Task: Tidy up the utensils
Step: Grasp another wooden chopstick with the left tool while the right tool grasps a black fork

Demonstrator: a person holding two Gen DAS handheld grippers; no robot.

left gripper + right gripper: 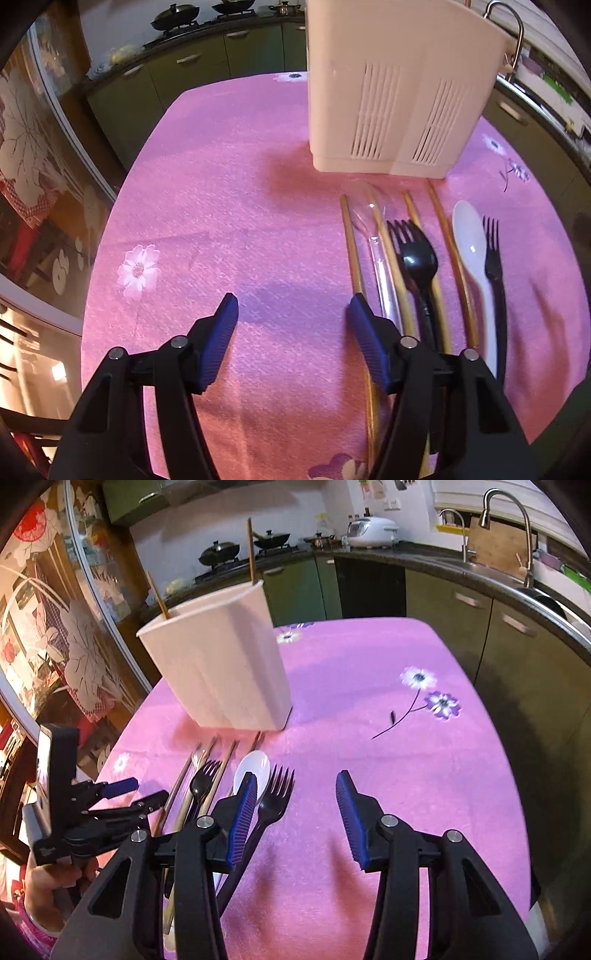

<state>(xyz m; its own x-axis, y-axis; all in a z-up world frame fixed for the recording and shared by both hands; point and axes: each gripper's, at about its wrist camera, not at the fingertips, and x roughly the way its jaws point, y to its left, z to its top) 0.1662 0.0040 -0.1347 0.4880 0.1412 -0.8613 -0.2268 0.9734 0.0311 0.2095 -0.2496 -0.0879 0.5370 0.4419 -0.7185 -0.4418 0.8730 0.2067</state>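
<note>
Pink cloth with printed flowers covered the table (pixel 207 206), and we saw its far edge curve close under dark green kitchen cabinets (pixel 192 70). On the left gripper's side the cloth lay bare from the near edge to the far edge, the widest open room we had. On the right gripper's side another bare stretch ran out to the table's right edge, marked only by a printed purple flower (pixel 441 703).

A white utensil holder (pixel 388 92) stood upright toward the far edge, its slotted front facing us. From the right wrist view two chopsticks (pixel 251 550) stood up out of its open top.

Just in front of the holder the loose utensils lay side by side, pointing at it: four wooden chopsticks (pixel 352 251), a clear plastic spoon (pixel 373 236), a black fork (pixel 419 254), a white spoon (pixel 471 240) and a second, slimmer black fork (pixel 493 258). Whether the clear spoon rested on a chopstick or just beside it we could not tell through the blur.

Our left gripper (pixel 293 304) hung over bare cloth just left of the leftmost chopstick, its blue pads well apart and nothing between them. Our right gripper (pixel 297 781) was likewise parted and empty, its left pad in front of the white spoon (pixel 255 768), with the slim fork (pixel 275 797) just inside the gap.
</note>
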